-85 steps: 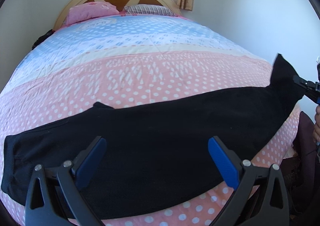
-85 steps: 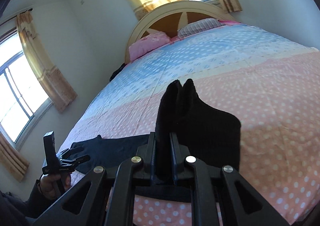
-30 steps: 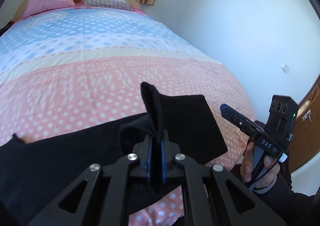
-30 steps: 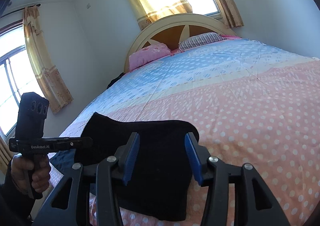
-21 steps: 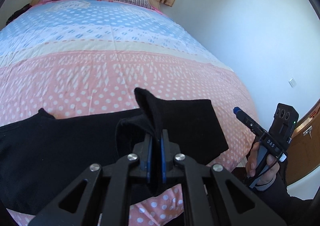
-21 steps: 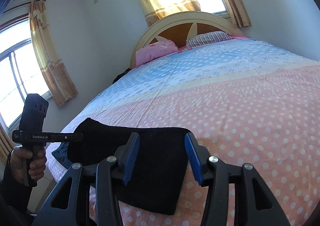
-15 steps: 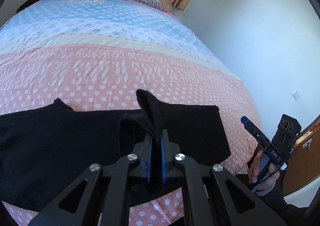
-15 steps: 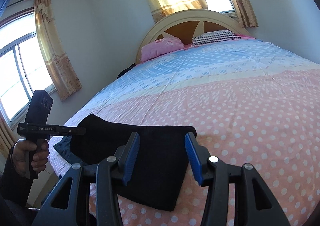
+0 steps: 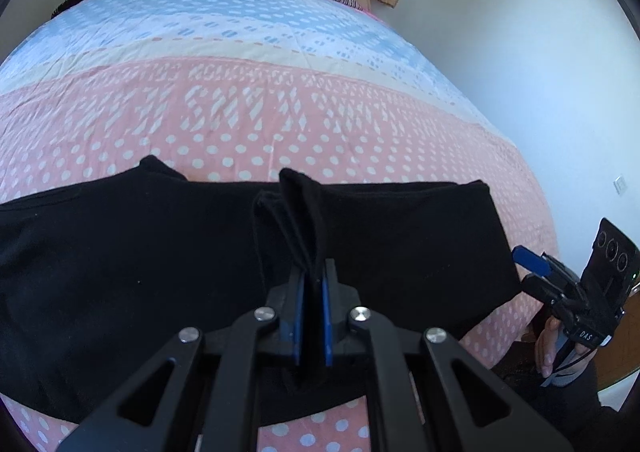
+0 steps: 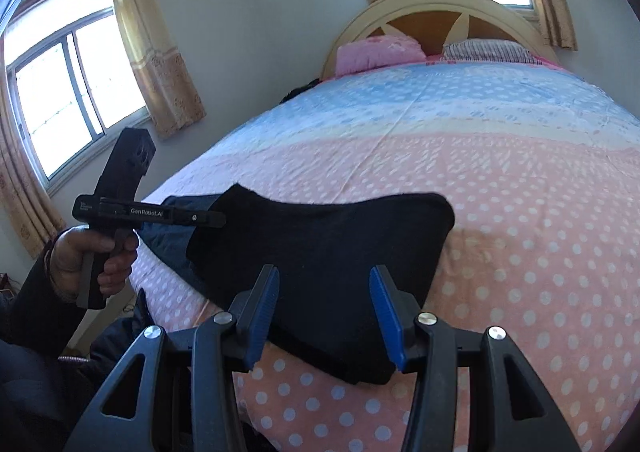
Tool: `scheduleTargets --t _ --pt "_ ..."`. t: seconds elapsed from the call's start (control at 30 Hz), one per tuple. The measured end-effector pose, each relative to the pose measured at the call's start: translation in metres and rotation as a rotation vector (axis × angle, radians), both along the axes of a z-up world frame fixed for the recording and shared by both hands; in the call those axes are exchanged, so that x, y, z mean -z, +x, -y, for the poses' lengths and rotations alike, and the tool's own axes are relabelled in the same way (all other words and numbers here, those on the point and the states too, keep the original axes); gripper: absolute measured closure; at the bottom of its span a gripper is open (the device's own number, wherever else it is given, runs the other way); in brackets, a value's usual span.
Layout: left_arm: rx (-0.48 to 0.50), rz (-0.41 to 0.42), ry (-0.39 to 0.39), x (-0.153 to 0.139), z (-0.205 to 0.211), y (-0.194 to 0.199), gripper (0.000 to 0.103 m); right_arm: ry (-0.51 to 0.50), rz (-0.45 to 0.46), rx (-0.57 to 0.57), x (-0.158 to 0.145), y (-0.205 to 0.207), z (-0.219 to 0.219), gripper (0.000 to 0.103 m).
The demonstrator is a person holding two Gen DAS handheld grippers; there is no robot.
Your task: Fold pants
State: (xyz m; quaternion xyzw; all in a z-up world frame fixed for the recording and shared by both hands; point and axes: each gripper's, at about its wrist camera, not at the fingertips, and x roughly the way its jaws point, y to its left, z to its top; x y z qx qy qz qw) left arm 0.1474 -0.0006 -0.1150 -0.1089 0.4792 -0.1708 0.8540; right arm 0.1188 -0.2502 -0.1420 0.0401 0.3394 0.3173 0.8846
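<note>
Black pants (image 9: 120,260) lie across foot of polka-dot bed (image 9: 256,123), one end already folded over. My left gripper (image 9: 311,304) pinches folded cloth edge tight. My right gripper (image 10: 324,316) hovers half-open, empty, above fold. Further folds, smoothing likely remain.

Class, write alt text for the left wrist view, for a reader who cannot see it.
The left tongs pinch a raised fold of black pants lying across a pink polka-dot bedspread. At right, a hand holds the right tongs beside the bed.
</note>
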Motion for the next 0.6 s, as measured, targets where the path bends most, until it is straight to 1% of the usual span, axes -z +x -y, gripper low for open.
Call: scheduleTargets --t 0.07,0.13,0.2,0.27,0.3,0.33,0.4,0.47,0.53,0.6 --pt "0.008 0.007 0.046 0.005 0.004 -0.002 0.095 -0.041 -0.041 0.006 0.009 0.005 -0.003 0.054" --pt "0.005 0.023 0.098 0.009 0.007 -0.005 0.089 -0.072 -0.109 0.008 0.022 0.013 -0.003 0.054" --pt "0.000 0.031 0.124 0.012 0.006 -0.007 0.083 -0.066 -0.111 0.000 0.024 0.014 -0.001 0.053" --pt "0.001 0.048 0.141 0.011 0.007 -0.009 0.081 -0.075 -0.111 -0.004 0.023 0.013 -0.002 0.054" --pt "-0.004 0.061 0.165 0.009 0.007 -0.011 0.073 -0.077 -0.107 -0.004 0.021 0.012 -0.003 0.054" --pt "-0.014 0.083 0.198 0.006 0.008 -0.012 0.068 -0.075 -0.105 -0.003 0.019 0.013 -0.004 0.054" --pt "-0.030 0.140 0.254 -0.002 0.009 -0.016 0.045 -0.062 -0.089 -0.016 0.009 0.014 -0.007 0.054" --pt "-0.031 0.168 0.285 -0.005 0.011 -0.018 0.037 -0.050 -0.060 -0.021 -0.002 0.019 -0.011 0.053" --pt "-0.017 0.162 0.296 -0.002 0.014 -0.015 0.037 -0.055 -0.055 -0.015 -0.007 0.032 -0.019 0.053" --pt "-0.019 0.154 0.317 0.003 0.015 -0.009 0.037 -0.079 -0.064 0.016 -0.004 0.050 -0.024 0.053"
